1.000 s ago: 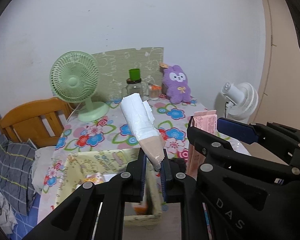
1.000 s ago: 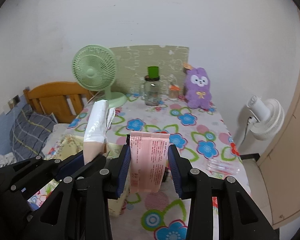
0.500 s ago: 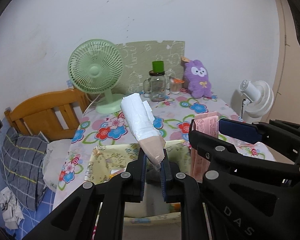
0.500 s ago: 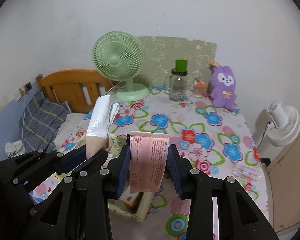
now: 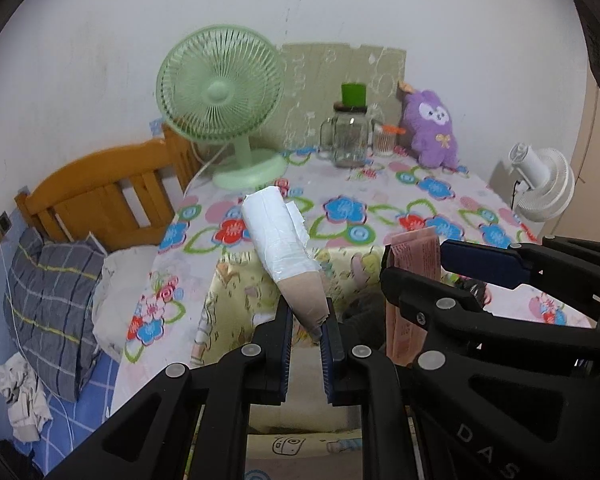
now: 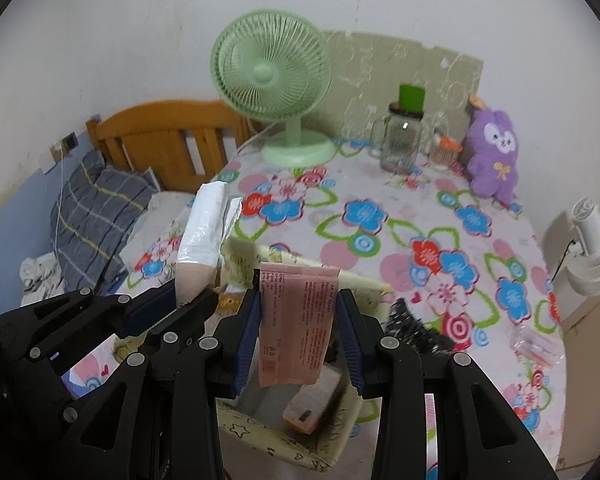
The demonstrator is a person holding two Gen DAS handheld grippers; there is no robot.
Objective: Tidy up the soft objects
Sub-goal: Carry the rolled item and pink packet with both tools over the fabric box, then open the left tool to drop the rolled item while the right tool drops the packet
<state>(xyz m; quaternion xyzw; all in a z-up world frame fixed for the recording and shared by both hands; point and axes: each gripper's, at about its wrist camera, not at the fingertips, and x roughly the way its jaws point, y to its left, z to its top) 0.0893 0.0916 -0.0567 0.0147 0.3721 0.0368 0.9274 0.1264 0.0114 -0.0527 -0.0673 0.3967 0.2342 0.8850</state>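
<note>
My left gripper [image 5: 306, 316] is shut on the tan end of a soft packet wrapped in white plastic [image 5: 278, 236], which sticks up and away from the fingers. Just to its right, my right gripper [image 6: 298, 312] is shut on a flat pink packet [image 6: 296, 328] held upright between its blue pads. Both hang over a yellow fabric box [image 6: 260, 436] at the near edge of the flowered table [image 6: 380, 216]. Inside the box lie an orange-pink pack [image 6: 312, 408] and a dark fuzzy thing [image 6: 412, 324]. The left gripper [image 6: 180, 304] and its white packet [image 6: 204, 236] also show in the right wrist view.
At the back of the table stand a green fan [image 6: 272, 76], a glass jar with a green lid [image 6: 404, 136] and a purple plush toy [image 6: 494, 148]. A clear packet [image 6: 536, 344] lies near the right edge. A white fan [image 6: 592, 248] stands beyond it; a bed with a checked pillow [image 6: 96, 216] is left.
Both grippers have moved together to the left and downward, so the yellow box now lies right under them. Each still holds its packet in the same grip.
</note>
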